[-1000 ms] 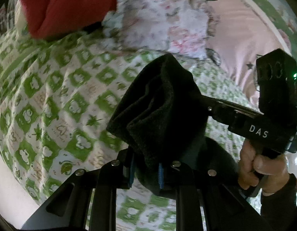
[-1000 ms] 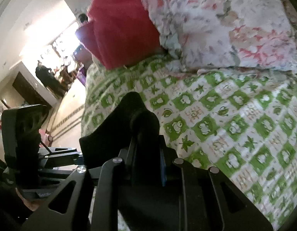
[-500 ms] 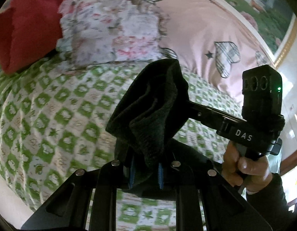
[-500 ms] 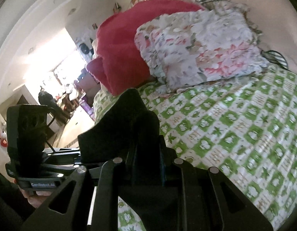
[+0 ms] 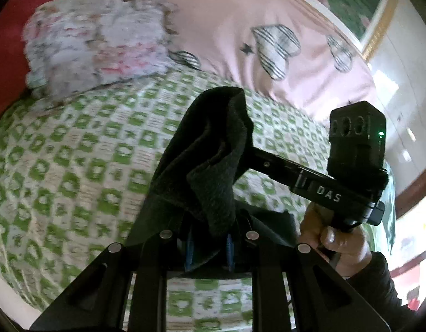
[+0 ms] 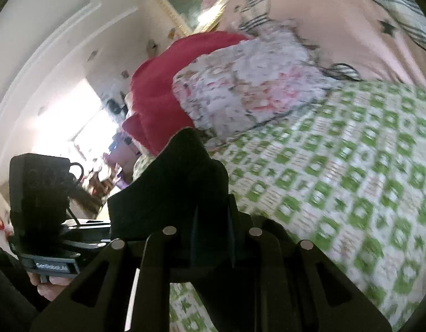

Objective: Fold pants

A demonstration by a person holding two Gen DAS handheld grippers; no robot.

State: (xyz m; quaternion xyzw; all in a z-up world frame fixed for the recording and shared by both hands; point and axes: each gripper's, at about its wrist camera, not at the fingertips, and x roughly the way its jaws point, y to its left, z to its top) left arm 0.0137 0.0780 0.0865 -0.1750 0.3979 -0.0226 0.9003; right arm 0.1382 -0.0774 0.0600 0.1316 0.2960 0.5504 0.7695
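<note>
Broadly spread below both cameras: wide bed cover of white cotton checked with green squares and small printed figures (image 5: pixel 74 166), serving as the flat surface on which the fold would be laid. Propped against the far end, pale pink headboard cloth printed with striped hearts and little stars (image 5: pixel 240 27), and in front of it a plump red cushion (image 6: pixel 157 88) with a crumpled floral pillow in white, pink and grey (image 6: pixel 240 83) leaning on it, both parked well apart from the working area, presumably to keep the middle free. Raised off the cover between the two tools: black fleecy pants (image 5: pixel 213 152), bunched into thick upright folds, held in the air rather than resting flat, likely so an edge can be carried across and doubled over. Closed tight on the lower bunch of that cloth, left gripper (image 5: pixel 208 249), blue pads just visible either side of the fabric. Likewise clamped on a dark peak of the same garment, right gripper (image 6: pixel 211 235), its pads hidden by cloth. Held close side by side, each seen from the other's camera, with bare hands on the handles, probably to keep the two pinched corners matched. Smallest of all, a green status light glowing on the right tool's black camera block (image 5: pixel 381 133).
</note>
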